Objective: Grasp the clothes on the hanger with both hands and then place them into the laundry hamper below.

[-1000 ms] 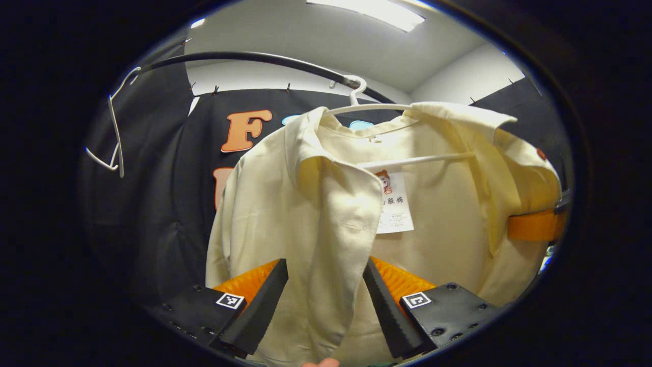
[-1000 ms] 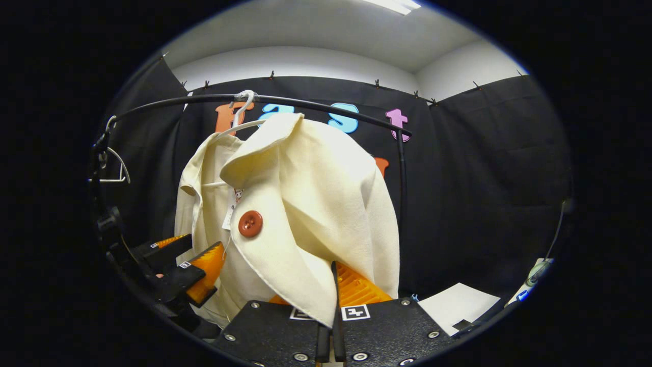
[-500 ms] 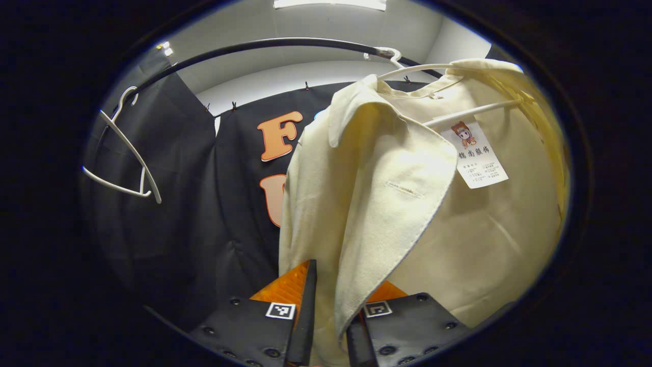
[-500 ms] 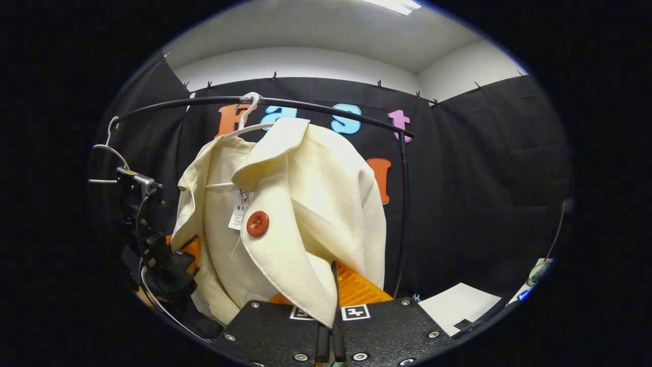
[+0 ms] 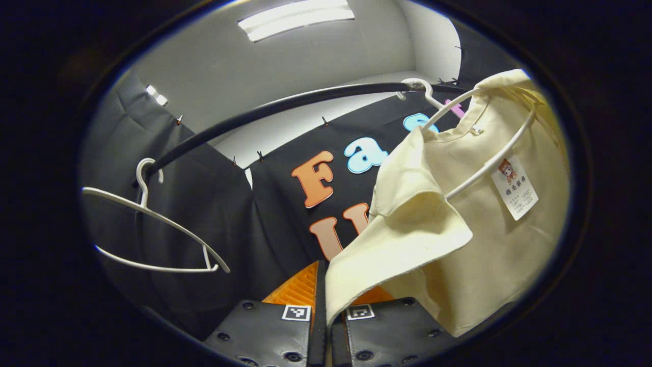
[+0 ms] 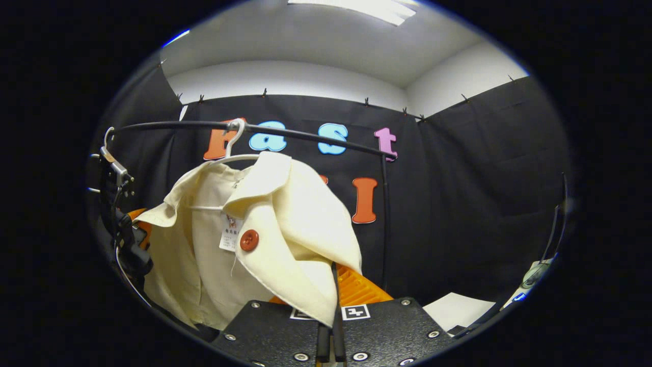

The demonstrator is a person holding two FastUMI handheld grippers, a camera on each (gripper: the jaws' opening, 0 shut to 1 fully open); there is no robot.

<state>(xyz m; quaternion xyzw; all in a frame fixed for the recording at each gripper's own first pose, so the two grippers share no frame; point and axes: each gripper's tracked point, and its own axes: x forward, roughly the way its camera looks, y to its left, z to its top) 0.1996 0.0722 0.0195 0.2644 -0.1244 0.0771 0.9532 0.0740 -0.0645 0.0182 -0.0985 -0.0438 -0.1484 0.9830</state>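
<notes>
Cream jacket (image 5: 473,239) hanging on white hanger (image 5: 473,171) from black rail (image 5: 285,104). Left gripper (image 5: 326,311) jaws pinching its left lapel edge; right gripper (image 6: 331,306) jaws pinching the buttoned front flap. Empty hanger (image 5: 153,229) hanging farther along the rail.

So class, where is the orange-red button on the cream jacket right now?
In the right gripper view the button sits on the cream jacket, on the front flap, left of centre, just right of the paper tag and above the right gripper.
</notes>
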